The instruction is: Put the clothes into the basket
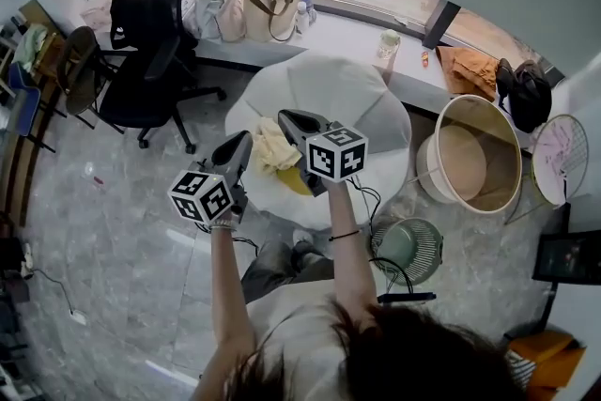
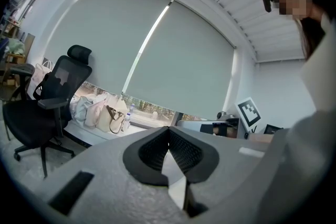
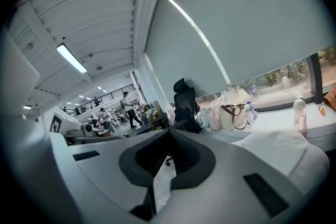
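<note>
Left gripper (image 1: 246, 140), right gripper (image 1: 285, 117): jaws pressed together, nothing between them. 1 pale yellow garment (image 1: 271, 148) (crumpled) on white cushion (image 1: 362, 89). 1 basket (image 1: 475, 167) beside the cushion.

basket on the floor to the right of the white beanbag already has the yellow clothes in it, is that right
Not quite. In the head view the basket is empty: only its bare bottom and inner wall show. The yellow clothes lie on the white beanbag. The rest holds: the basket stands on the floor to the right of the beanbag.
</note>
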